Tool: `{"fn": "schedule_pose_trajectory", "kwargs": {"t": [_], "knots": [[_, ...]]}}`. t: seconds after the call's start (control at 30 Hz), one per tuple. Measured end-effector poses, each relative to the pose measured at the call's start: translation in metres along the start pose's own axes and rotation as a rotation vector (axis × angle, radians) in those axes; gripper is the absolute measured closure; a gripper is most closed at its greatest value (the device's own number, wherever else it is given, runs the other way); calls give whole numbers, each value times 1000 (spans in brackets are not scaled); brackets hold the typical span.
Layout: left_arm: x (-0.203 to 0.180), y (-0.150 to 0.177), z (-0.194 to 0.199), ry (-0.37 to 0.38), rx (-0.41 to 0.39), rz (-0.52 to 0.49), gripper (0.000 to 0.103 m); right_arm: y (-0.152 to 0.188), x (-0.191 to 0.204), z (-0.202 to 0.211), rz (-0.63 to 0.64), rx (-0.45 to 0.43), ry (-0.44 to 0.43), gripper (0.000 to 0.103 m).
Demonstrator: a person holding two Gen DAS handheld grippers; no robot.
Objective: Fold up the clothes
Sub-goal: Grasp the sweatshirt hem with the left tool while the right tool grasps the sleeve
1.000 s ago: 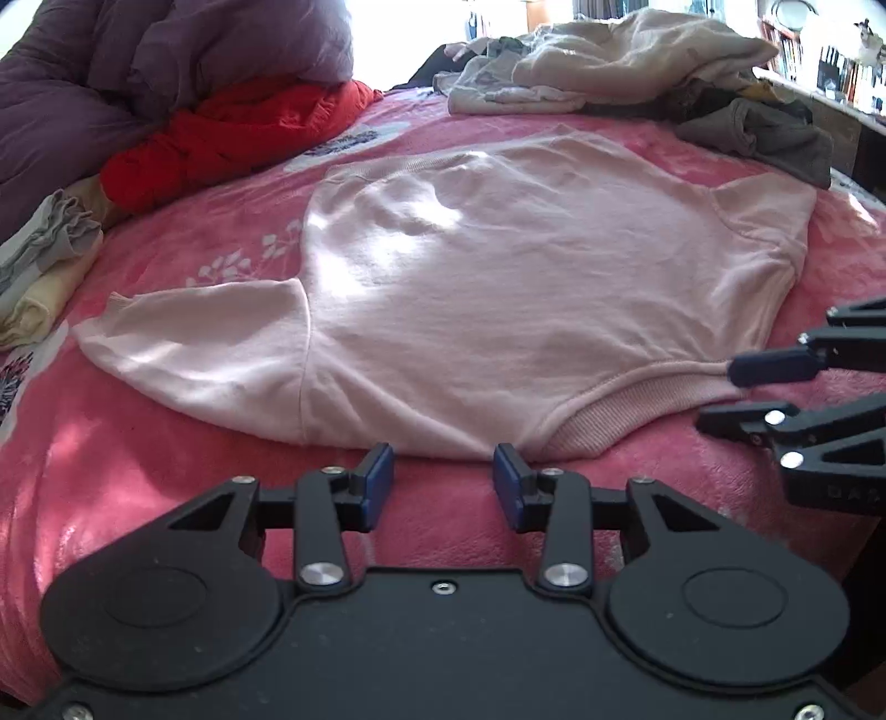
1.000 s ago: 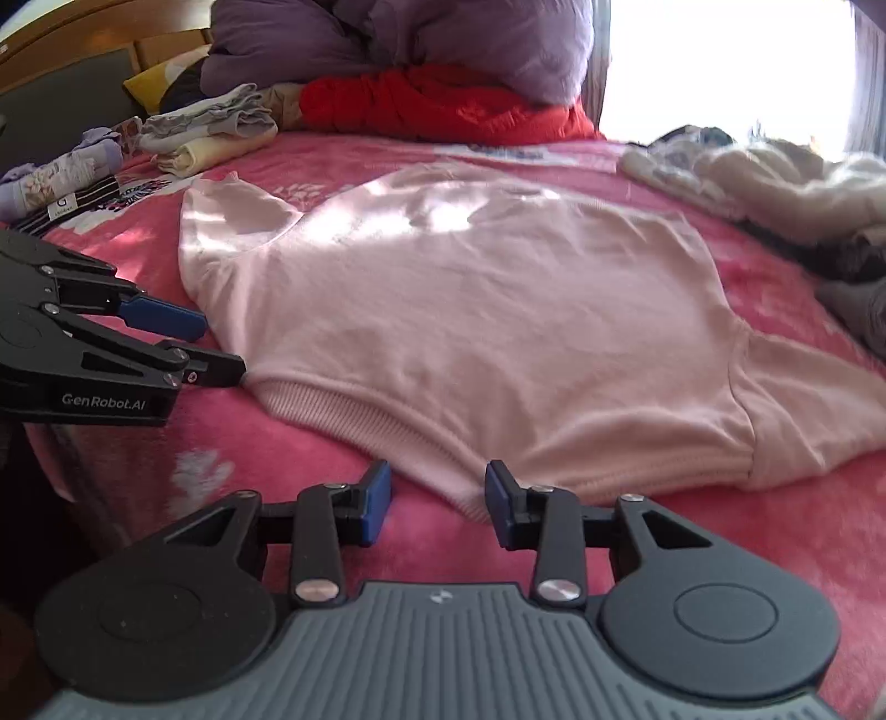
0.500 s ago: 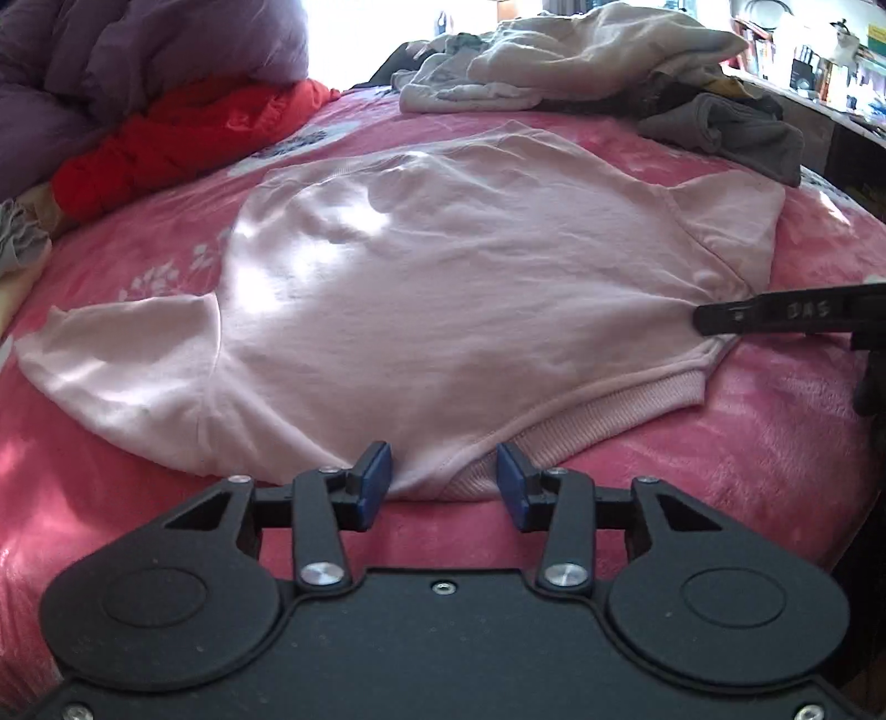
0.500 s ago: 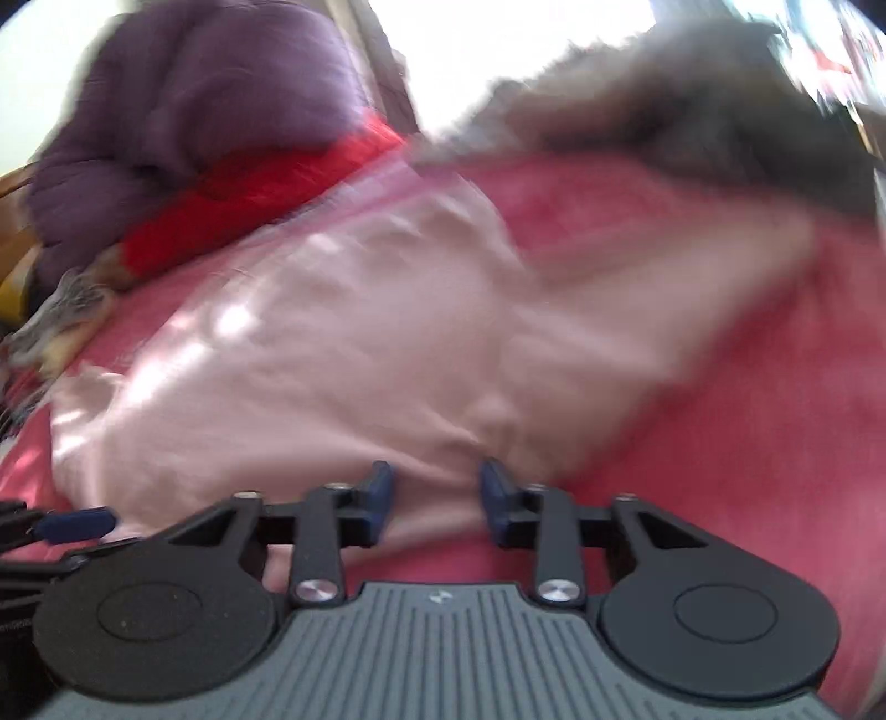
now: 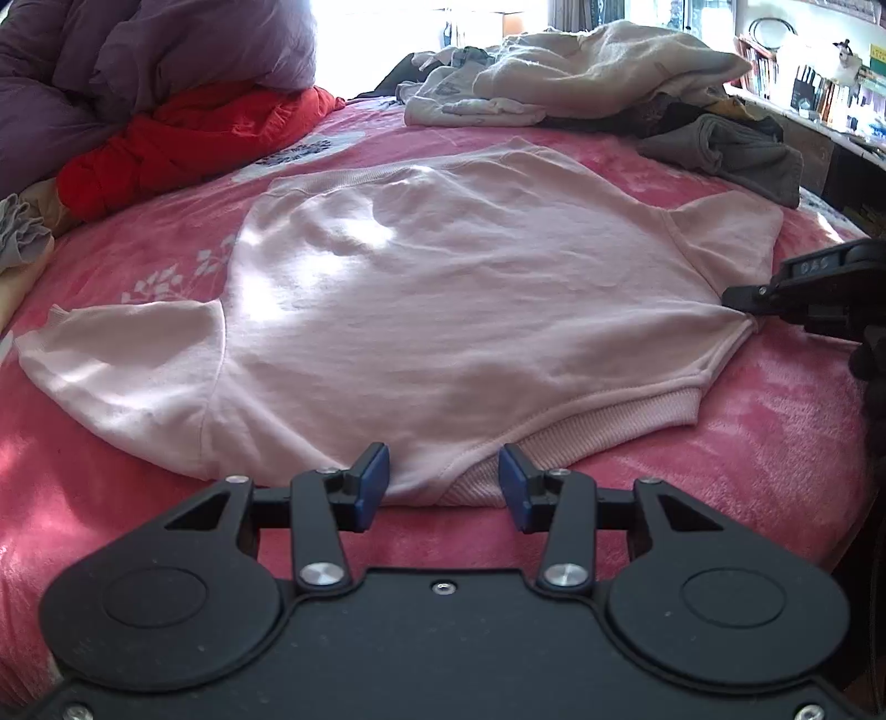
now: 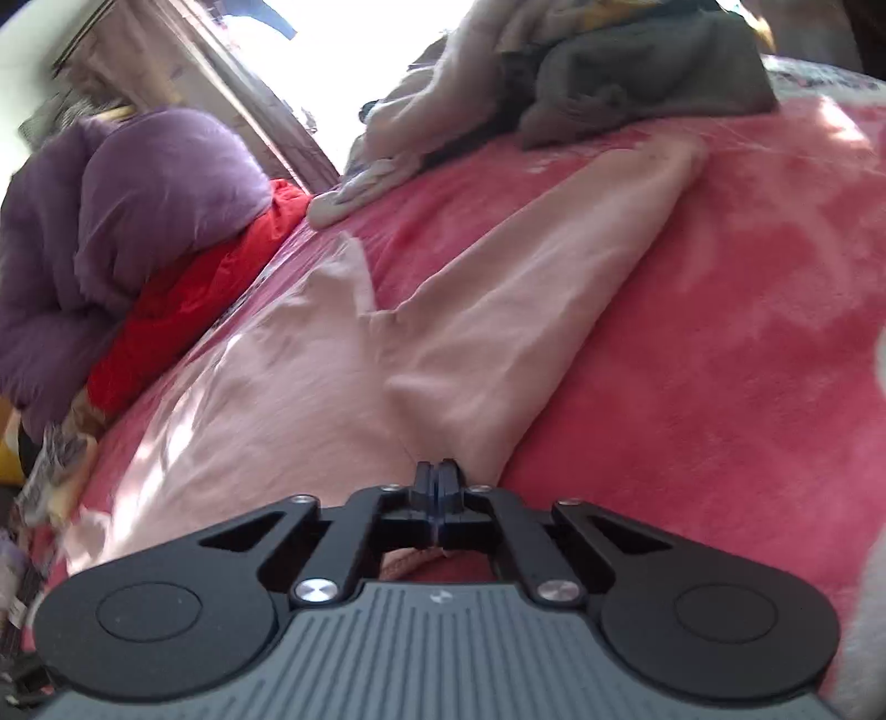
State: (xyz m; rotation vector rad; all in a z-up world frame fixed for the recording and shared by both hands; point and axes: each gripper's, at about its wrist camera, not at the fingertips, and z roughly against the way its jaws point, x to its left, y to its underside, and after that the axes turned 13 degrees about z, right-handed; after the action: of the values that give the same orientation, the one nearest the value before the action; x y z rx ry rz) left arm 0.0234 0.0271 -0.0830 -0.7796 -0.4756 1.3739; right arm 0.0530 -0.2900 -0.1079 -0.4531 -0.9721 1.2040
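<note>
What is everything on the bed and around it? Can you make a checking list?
Surface: pink blanket with white flower prints, covering the bed.
Job's things: pale pink sweatshirt spread flat, sleeves out to both sides, ribbed hem nearest the left gripper.
Clutter: purple duvet and red garment piled at the far left; heap of cream clothes and a grey garment at the far right; folded items at the left edge.
Grippers: left gripper open, hem between its fingers; right gripper shut on the sweatshirt's edge beside a sleeve.
Cables: nothing seen.
Surroundings: bright window behind; bookshelf at the right.
</note>
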Motion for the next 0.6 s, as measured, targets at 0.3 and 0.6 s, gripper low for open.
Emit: {"fn": "schedule_pose_trajectory", "kwargs": {"t": [0.3,0.6], "knots": [[1,-17,16,51,-107,71,61,-18,15,6,115,-66,25,75],[-13,-30,6,100,-89,89,61,-49,-32,-44,-155,-73,-141,74]]}}
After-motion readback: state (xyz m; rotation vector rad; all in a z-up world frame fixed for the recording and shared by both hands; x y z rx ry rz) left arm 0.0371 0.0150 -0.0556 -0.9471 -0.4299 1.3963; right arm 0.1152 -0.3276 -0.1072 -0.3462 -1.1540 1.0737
